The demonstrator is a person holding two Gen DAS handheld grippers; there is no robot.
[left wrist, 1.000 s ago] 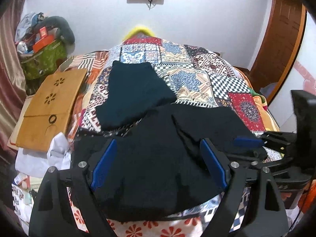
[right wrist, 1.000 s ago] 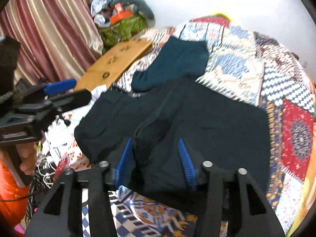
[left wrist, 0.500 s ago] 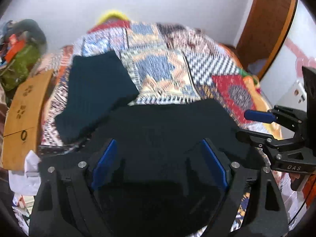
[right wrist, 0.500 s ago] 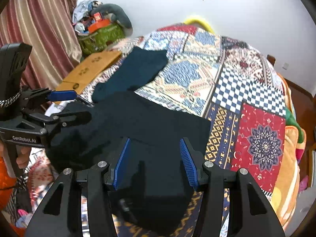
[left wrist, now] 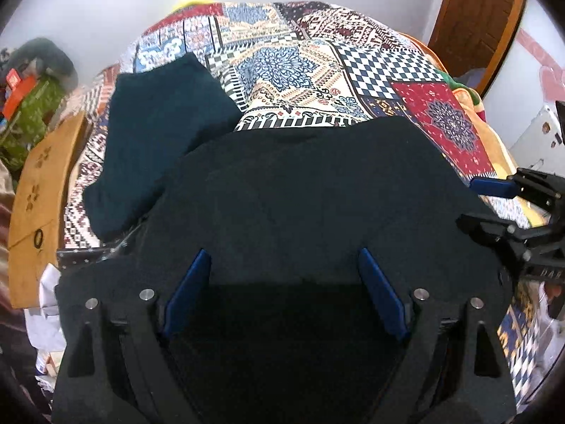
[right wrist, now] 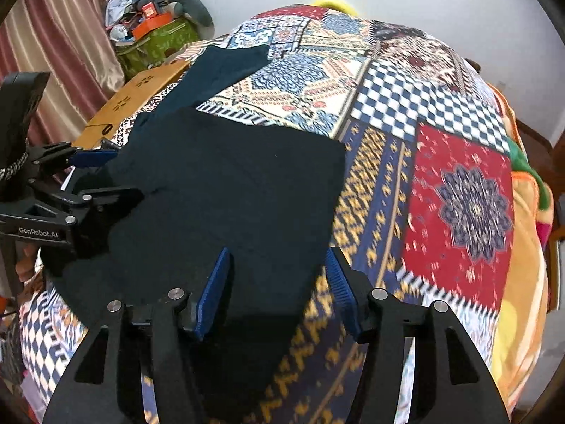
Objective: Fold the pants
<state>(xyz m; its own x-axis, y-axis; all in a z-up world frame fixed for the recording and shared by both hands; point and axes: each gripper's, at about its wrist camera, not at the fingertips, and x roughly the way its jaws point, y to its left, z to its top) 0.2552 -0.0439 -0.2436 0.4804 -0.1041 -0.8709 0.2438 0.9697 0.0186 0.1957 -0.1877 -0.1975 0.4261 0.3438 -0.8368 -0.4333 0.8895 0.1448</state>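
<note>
Both grippers, left [left wrist: 282,289] and right [right wrist: 277,286], hover wide and empty as I work; the dark pants [left wrist: 310,205] lie flat just ahead on the patchwork bedspread [right wrist: 459,194]. I judge a one-layer pinch would drag the fold askew

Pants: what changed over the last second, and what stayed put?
The black pants went from rumpled, with a flap folded across, to one flat smooth panel. The left gripper and right gripper drew back toward the near edge; both hang open, holding nothing. The teal folded garment and wooden board stayed put on the quilt.
</note>
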